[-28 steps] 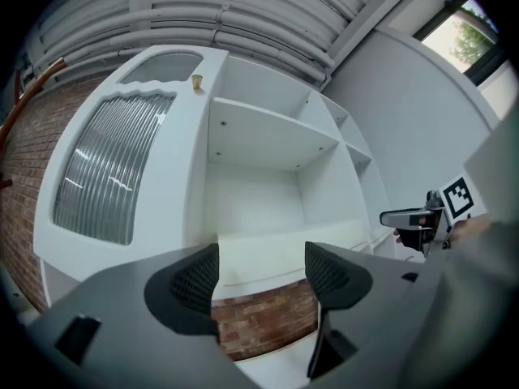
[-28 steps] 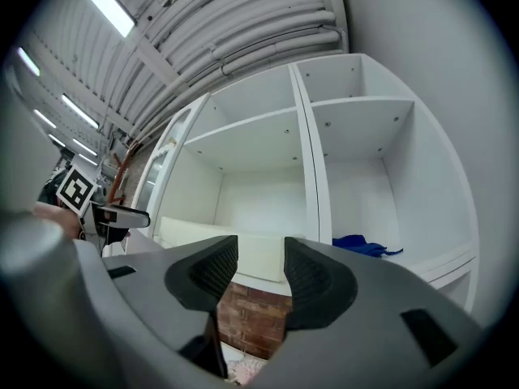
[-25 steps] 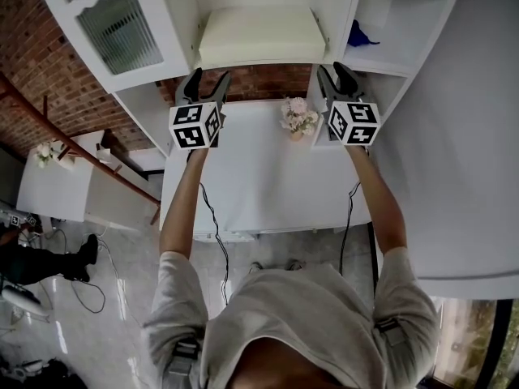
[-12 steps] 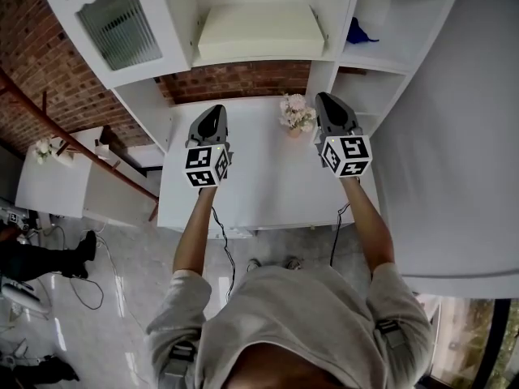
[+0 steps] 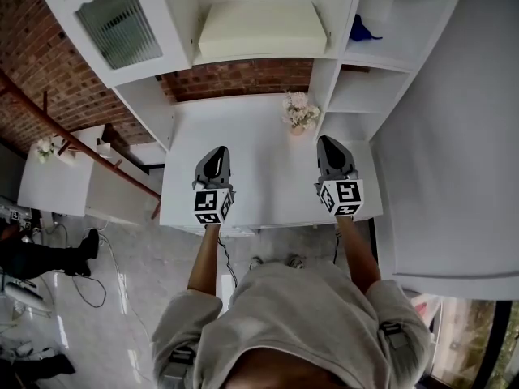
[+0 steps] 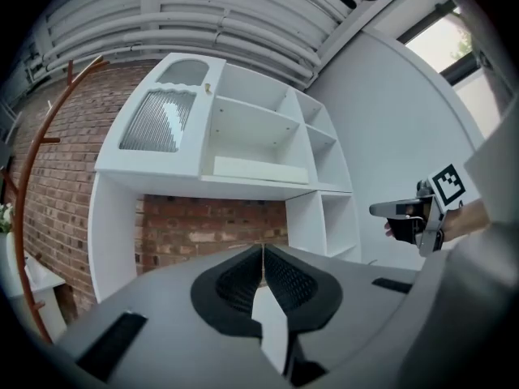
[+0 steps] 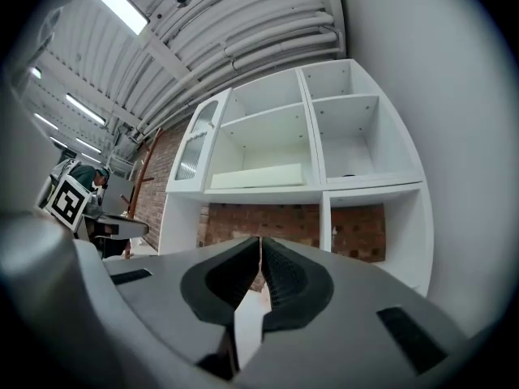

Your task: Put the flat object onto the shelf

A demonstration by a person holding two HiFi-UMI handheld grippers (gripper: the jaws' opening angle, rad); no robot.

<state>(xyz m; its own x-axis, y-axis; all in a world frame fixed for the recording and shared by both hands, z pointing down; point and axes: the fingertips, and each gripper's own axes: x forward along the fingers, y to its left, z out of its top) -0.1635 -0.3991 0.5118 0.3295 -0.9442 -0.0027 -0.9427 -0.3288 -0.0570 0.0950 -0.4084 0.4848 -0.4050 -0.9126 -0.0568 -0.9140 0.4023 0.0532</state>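
With the flat cream slab (image 5: 261, 29) lying on the white shelf (image 5: 259, 57), the task looked finished, the left claw (image 5: 217, 154) and right claw (image 5: 328, 144) both closed and empty above the white table (image 5: 259, 136).

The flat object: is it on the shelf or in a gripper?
On the shelf: the flat cream object lies in the middle compartment of the shelf unit; left gripper and right gripper are shut, empty.

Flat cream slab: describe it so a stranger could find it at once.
On the tall white shelf unit against the brick wall, look in the wide central bay. The flat cream rectangular slab lies there alone; the left bay has a ribbed glass door, the right only a small blue object.
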